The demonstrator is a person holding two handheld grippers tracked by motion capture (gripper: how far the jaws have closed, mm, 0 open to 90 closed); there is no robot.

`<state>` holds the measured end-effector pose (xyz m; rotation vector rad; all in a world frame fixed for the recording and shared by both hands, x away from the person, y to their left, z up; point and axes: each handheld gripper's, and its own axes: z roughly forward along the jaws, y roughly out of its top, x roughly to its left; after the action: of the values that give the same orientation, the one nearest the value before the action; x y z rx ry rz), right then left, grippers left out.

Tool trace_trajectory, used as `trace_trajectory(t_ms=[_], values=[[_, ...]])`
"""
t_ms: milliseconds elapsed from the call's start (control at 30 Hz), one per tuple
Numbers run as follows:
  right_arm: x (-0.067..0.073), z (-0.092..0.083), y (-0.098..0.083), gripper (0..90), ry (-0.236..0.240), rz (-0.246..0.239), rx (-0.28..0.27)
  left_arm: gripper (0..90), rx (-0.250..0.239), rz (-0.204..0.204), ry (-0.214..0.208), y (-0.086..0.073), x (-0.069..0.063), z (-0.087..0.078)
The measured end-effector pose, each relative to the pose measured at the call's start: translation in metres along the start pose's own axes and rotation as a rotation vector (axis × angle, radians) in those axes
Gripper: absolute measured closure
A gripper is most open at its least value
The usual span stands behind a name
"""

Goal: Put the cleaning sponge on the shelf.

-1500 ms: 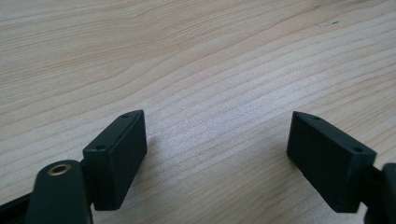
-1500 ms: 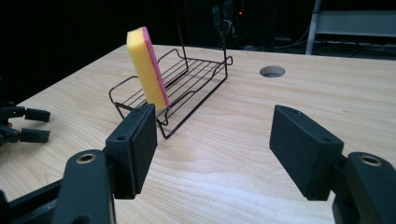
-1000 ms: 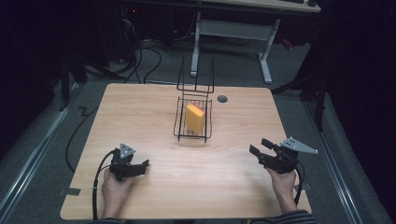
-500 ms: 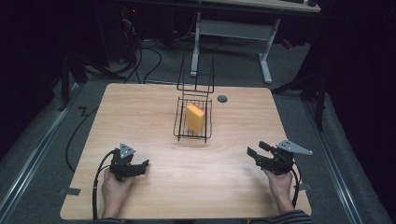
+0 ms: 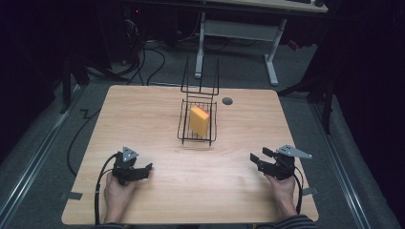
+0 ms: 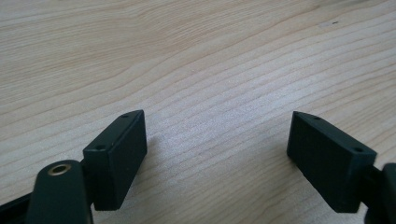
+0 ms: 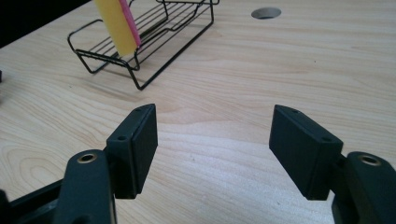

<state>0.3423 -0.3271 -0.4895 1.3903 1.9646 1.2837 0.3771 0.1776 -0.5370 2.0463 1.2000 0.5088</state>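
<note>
On the bench: a wire rack (image 5: 197, 121) is standing toward the far middle, with a yellow sponge (image 5: 199, 119) sitting upright inside it, leaning slightly.
Hole: a round cable hole (image 5: 227, 101) is lying just right of the rack, near the far edge.
Bench (image 5: 143, 124) edges: bare wood is stretching wide on both sides of the rack, and a broad bare strip is lying between the rack and the near edge.
Left gripper (image 5: 142, 170): a hand (image 5: 117, 193) is holding it near the near-left corner, low over the wood; its fingers (image 6: 116, 158) are standing wide apart, gripping nothing, with only bare grain between them.
Right gripper (image 5: 259, 160): the other hand (image 5: 282, 188) is holding it near the near-right corner; its fingers (image 7: 135, 149) are also spreading wide and holding nothing.
Sponge to fingers: in the right gripper view the rack (image 7: 144, 44) and sponge (image 7: 119, 23) are lying ahead and to the left, well apart from the fingers; the hole (image 7: 266, 12) is showing beyond.
Surroundings: dark floor and a white desk frame (image 5: 236, 36) are lying past the far edge.
</note>
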Motion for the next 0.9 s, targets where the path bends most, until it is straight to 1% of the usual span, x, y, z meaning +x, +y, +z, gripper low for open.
trace_trajectory(t_ms=[33,67,233,300,333,400,467,567,833,867,900], values=[[0.000,0.001,-0.001,33.1,-0.002,0.007,0.005,20.6,0.000,0.000,0.000,0.000,0.000,0.000],[-0.001,0.002,-0.002,33.0,-0.002,0.000,0.008,20.5,0.000,0.000,0.000,0.000,0.000,0.000],[-0.002,0.007,-0.007,33.0,-0.020,0.005,0.030,20.6,-0.001,-0.001,0.000,0.000,0.000,0.000],[-0.003,0.009,-0.009,33.0,-0.029,-0.004,0.038,20.5,0.000,0.000,0.000,0.000,0.000,0.000],[-0.003,0.010,-0.010,33.0,-0.032,0.003,0.048,20.5,0.000,0.000,0.000,0.000,0.000,0.000],[-0.003,0.012,-0.011,33.0,-0.039,-0.005,0.053,20.6,0.000,0.000,0.000,0.000,0.000,0.000],[-0.003,0.014,-0.013,33.0,-0.044,0.000,0.065,20.6,0.000,0.000,0.000,0.000,0.000,0.000],[-0.003,0.017,-0.015,32.9,-0.055,-0.015,0.078,20.6,-0.001,-0.001,0.000,0.000,0.000,0.000],[0.003,0.027,-0.021,32.8,-0.098,-0.092,0.134,20.6,-0.001,-0.001,0.000,0.000,0.000,0.000],[0.004,0.029,-0.022,32.9,-0.100,-0.098,0.137,20.5,-0.001,-0.001,0.000,0.000,0.000,0.000],[0.004,0.030,-0.022,32.9,-0.101,-0.093,0.144,20.6,-0.001,-0.001,0.000,0.000,0.000,0.000]])
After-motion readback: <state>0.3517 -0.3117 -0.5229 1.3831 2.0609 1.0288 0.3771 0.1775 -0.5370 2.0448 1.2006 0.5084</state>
